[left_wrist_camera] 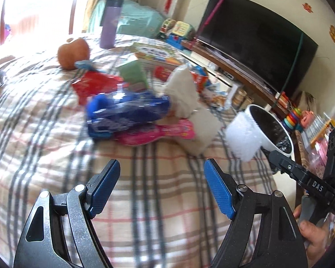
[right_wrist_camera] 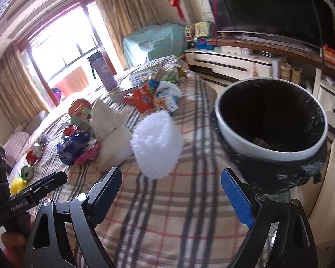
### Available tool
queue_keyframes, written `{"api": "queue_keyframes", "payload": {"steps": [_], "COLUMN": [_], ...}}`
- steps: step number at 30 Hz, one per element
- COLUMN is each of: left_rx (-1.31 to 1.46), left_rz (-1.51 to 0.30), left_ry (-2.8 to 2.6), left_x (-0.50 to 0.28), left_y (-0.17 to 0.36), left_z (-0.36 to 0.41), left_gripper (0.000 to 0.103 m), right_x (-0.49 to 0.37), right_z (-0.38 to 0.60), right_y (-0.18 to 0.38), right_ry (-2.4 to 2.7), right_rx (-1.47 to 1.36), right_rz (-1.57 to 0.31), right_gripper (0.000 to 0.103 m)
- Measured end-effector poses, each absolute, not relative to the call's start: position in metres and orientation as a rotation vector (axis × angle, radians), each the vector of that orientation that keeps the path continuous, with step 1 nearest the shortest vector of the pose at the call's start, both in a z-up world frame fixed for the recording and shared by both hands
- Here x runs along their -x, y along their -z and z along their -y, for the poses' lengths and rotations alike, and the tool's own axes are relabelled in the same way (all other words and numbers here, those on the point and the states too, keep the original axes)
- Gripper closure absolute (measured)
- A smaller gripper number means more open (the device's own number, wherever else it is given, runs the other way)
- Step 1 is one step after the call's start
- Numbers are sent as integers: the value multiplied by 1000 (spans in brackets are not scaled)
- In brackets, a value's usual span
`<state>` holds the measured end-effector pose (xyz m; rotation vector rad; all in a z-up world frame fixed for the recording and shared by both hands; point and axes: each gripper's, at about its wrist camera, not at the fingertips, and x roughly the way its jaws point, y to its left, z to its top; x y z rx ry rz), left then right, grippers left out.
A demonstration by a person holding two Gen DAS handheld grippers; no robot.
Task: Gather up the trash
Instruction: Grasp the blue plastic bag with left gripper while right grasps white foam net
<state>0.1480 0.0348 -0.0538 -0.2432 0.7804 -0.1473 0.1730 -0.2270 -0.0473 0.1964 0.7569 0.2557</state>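
Note:
Trash lies on a plaid cloth (left_wrist_camera: 145, 201): a blue plastic bag (left_wrist_camera: 127, 111), a pink wrapper (left_wrist_camera: 154, 131), red packets (left_wrist_camera: 93, 84), crumpled white paper (left_wrist_camera: 185, 91) and white bubble wrap (left_wrist_camera: 241, 131). A white bin with a black liner (right_wrist_camera: 272, 120) stands at the cloth's right edge. My left gripper (left_wrist_camera: 162, 187) is open and empty, short of the blue bag. My right gripper (right_wrist_camera: 172, 185) is open and empty, below the bubble wrap (right_wrist_camera: 156, 143) and left of the bin. The bubble wrap hangs blurred beside the bin.
A purple flask (left_wrist_camera: 110, 24), an orange fruit (left_wrist_camera: 72, 52) and books (left_wrist_camera: 156, 53) sit further back. A TV (left_wrist_camera: 256, 38) on a low cabinet stands to the right, with toys (left_wrist_camera: 292, 116) beside it. Cans and a yellow object (right_wrist_camera: 17, 183) lie at the left.

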Motion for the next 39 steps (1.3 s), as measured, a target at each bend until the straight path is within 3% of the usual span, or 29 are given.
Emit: {"api": "queue_keyframes", "payload": {"steps": [22,24,27,28,29,30,32,35,39], "left_rx": [221,215,201,189,184,182,172,157,169], "left_rz": [-788,-801,-823,-830,-835,-840,-831,-820,-796], "left_ry": [84,100,122,125,133,142,148,152,163], "left_x": [-201,-208,-212,-213,-213,-213,-209,-204,-194], "left_y": [59,64,68,70,72,73,74,71,62], "left_z": [-93,-91,-85,-82,-80,-79,-76,-71,-65], "left_gripper": [24,29,55,66,80,81,82,86,88], "right_x": [-201,-205,-212,-213,-214,-215,-215,-211,-203], "right_z": [202,201,200,201,202,204,209,209,210], "right_y": [56,56,60,61,62,64,66,65,59], "right_ry": [-253,-247,-237,-233,-223,-208,-210,-222,-237], "right_rx": [-167,-164,-160,-163,-166,-171,-185,-176,-172], "right_rz": [-770,-763,-765,-766,-766,-767,-770,-762,-743], "right_gripper": [12,12,13,16,25,32,56,76,80]}}
